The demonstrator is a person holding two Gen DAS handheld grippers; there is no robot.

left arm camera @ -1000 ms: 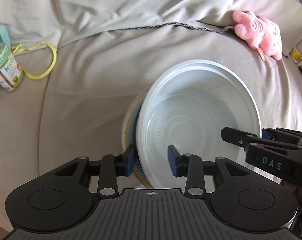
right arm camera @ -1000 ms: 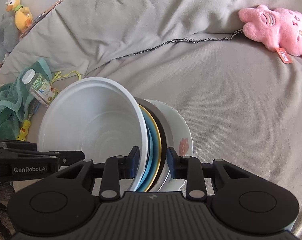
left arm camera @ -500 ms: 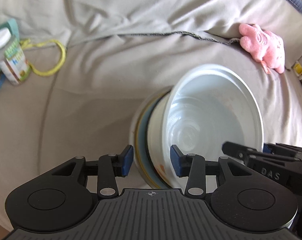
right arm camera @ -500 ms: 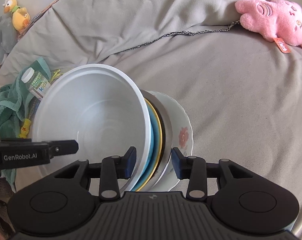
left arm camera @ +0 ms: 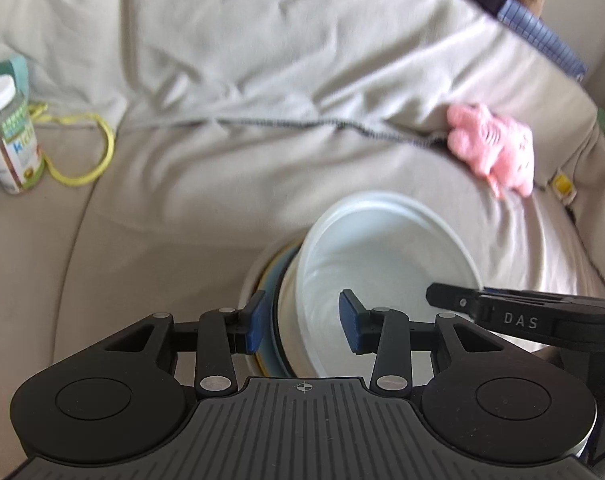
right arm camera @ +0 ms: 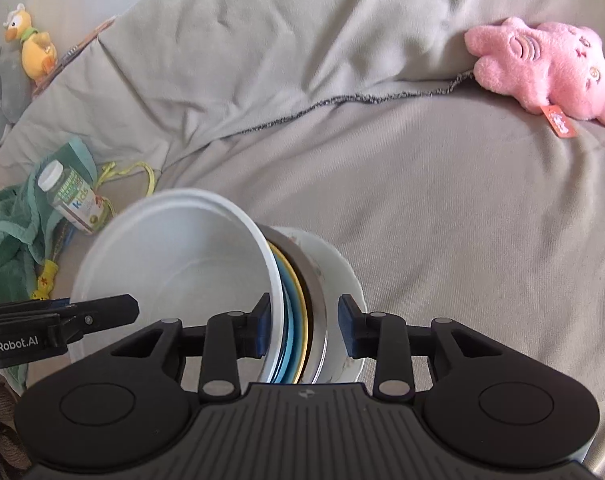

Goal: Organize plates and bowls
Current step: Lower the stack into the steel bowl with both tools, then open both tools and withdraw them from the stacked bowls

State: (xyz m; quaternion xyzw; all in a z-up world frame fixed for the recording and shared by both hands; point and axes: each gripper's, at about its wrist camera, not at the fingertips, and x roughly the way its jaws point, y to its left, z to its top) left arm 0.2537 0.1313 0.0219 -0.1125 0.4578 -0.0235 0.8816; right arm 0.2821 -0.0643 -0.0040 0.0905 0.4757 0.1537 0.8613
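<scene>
Left claw [left arm camera: 304, 322] gapes astride stack rim; right claw [right arm camera: 304, 326] likewise, unclamped. Stack [right arm camera: 298, 316] lower centre, tilted: loose straddle risks bowl [left arm camera: 386, 264] sliding off plates.

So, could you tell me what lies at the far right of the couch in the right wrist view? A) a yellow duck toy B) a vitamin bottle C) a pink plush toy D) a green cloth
C: the pink plush toy lies at the far right against the cushion, while the duck toy, the bottle and the green cloth are all on the left.
</scene>
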